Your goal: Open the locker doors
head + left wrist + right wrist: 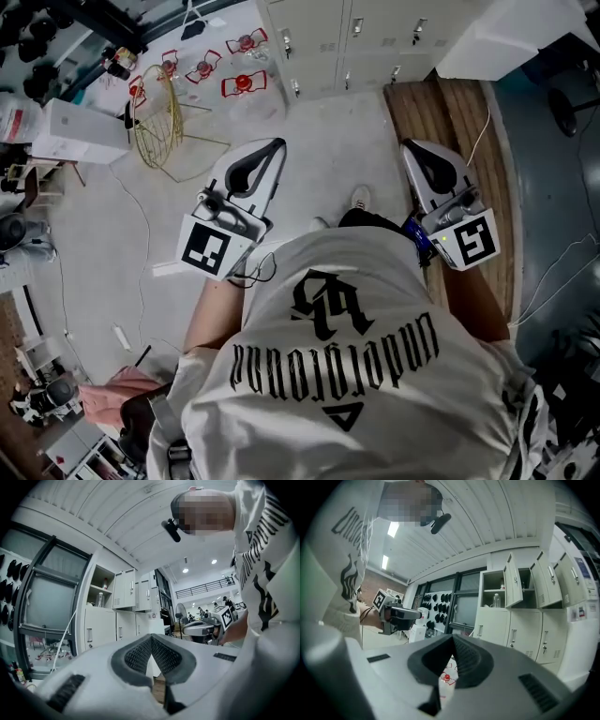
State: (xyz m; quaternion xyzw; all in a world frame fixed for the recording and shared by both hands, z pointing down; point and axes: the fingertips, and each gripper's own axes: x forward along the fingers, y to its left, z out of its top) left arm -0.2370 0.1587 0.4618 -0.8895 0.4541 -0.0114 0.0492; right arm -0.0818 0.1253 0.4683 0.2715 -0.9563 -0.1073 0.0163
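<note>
A bank of cream lockers (pixel 319 42) stands ahead across the floor, its lower doors closed. In the right gripper view the upper doors (pixel 513 585) hang open over a shelf with a bottle (pixel 497 601), and the lower doors (pixel 518 637) are closed. The same lockers (pixel 117 609) appear in the left gripper view. My left gripper (pixel 274 143) (pixel 151 637) is shut with nothing in it, held at waist height well short of the lockers. My right gripper (pixel 410 145) (pixel 453 637) is likewise shut and empty, level with the left.
A wooden platform (pixel 450 122) runs along the right, with a white block (pixel 506 33) beyond it. A yellow wire frame (pixel 164 122), red-and-white items (pixel 242 82) and a white box (pixel 75 131) lie on the floor at left. Cables trail across the floor.
</note>
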